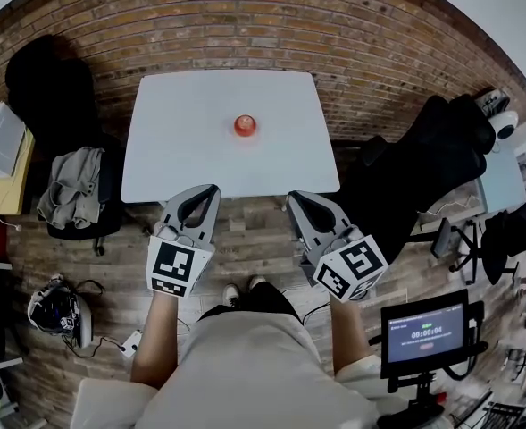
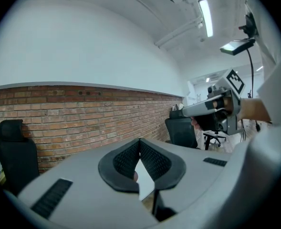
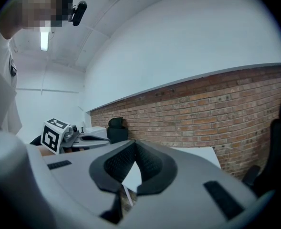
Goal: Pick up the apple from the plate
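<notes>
**A:** What holds anything here?

**B:** Only the white counter (image 1: 182, 150) carries the task's thing; a red apple (image 1: 245, 125) sits near its middle, well clear of every corner. There should be a plate under it, but it is too small in the head view for me to tell it from the fruit.

**A:** And where does the apple lie relative to the fingers?

**B:** The left gripper (image 1: 210, 189) and the right gripper (image 1: 295, 197) both point toward the counter, with their tips at its near edge; the apple lies farther in, well apart from both, roughly between the lines along which they point. Both pairs of fingers are clenched on nothing, tip against tip.

**A:** What does one view give that another lacks?

**B:** Only the head view shows the apple plainly, and the two grippers side by side. The left gripper view shows its ribbed fingers (image 2: 154, 161) meeting at the tips, with a sliver of white counter in the gap below them; behind are a brick wall (image 2: 59, 109) and a black chair (image 2: 16, 151), and the right gripper hangs off to the right. The right gripper view shows its own fingers (image 3: 150, 163) meeting the same way; the left gripper's marker cube is at its left, and a stretch of counter lies beyond.
</notes>
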The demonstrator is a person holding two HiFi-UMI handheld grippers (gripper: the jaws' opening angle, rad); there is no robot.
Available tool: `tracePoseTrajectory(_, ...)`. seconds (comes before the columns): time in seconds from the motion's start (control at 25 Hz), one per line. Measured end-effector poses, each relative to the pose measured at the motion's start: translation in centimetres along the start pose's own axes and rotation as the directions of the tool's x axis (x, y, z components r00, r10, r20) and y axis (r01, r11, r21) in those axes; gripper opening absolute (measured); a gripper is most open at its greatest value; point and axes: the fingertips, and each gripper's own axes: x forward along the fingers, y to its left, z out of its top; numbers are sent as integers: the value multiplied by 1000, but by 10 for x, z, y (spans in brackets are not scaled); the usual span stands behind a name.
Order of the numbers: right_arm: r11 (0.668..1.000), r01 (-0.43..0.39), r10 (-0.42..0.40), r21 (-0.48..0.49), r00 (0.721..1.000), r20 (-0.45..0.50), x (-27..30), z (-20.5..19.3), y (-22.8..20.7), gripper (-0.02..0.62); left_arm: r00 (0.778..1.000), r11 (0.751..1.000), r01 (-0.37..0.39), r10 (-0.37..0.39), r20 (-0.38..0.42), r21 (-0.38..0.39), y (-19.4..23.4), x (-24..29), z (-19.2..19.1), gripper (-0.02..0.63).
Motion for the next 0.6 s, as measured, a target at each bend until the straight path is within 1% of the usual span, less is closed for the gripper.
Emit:
tracePoseTrajectory(0.24, 1000, -20, 20, 13, 1000, -2, 5, -1, -10, 2, 1000, 1000, -3, 3, -22, 8, 0, 11, 0, 6)
tracePoseTrajectory(0.44, 998, -47, 47, 29, 999, 1, 13, 3, -33, 2, 999, 1000, -5, 7, -52, 26, -2, 32, 5, 6)
tracePoseTrajectory(0.6, 998, -58, 58, 12, 998, 6, 16, 7, -51, 2, 996, 999, -38, 40, -82, 25, -2, 47, 9, 6)
